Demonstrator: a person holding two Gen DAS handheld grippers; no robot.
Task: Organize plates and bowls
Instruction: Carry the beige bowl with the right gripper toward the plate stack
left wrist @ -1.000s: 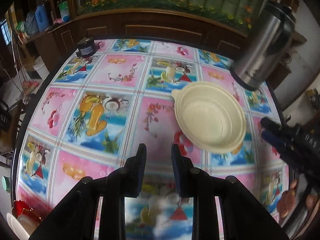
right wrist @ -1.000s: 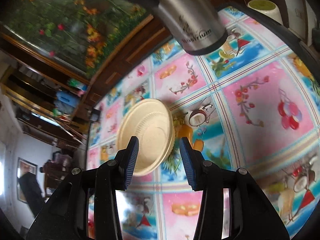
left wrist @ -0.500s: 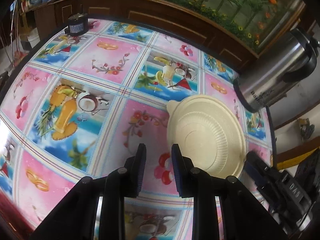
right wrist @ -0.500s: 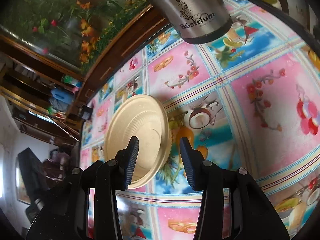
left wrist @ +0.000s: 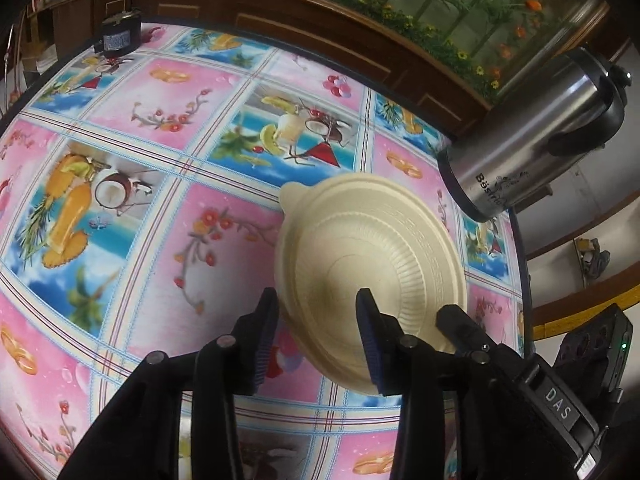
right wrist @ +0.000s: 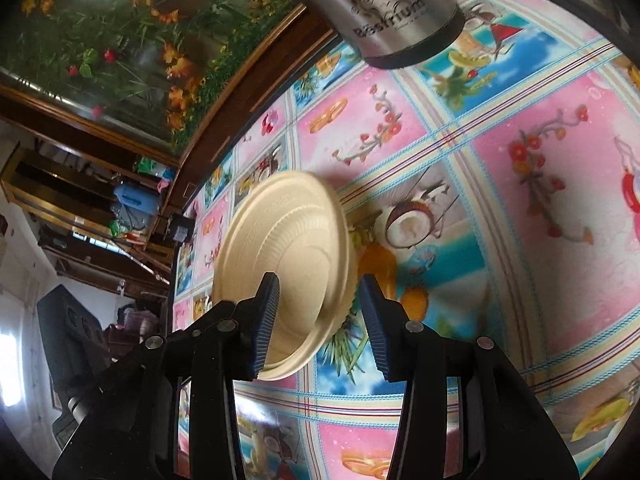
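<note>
A cream ribbed bowl [left wrist: 372, 256] with a small tab on its rim rests on the fruit-patterned tablecloth [left wrist: 160, 200]. My left gripper [left wrist: 316, 336] is open, its fingers straddling the bowl's near rim. My right gripper [right wrist: 318, 324] is open too, with its jaws either side of the same bowl's [right wrist: 288, 248] edge from the opposite side. The right gripper's black body shows in the left wrist view [left wrist: 520, 376] just beyond the bowl.
A steel kettle [left wrist: 536, 140] stands at the table's far right edge, close behind the bowl; it also fills the top of the right wrist view [right wrist: 384, 4]. A small black device [left wrist: 118, 36] sits at the far left edge. A wooden cabinet with an aquarium [left wrist: 400, 12] backs the table.
Both grippers have moved in on the bowl. The left gripper's jaws have widened from narrow to open around the rim. The right gripper's fingers now flank the bowl's edge.
</note>
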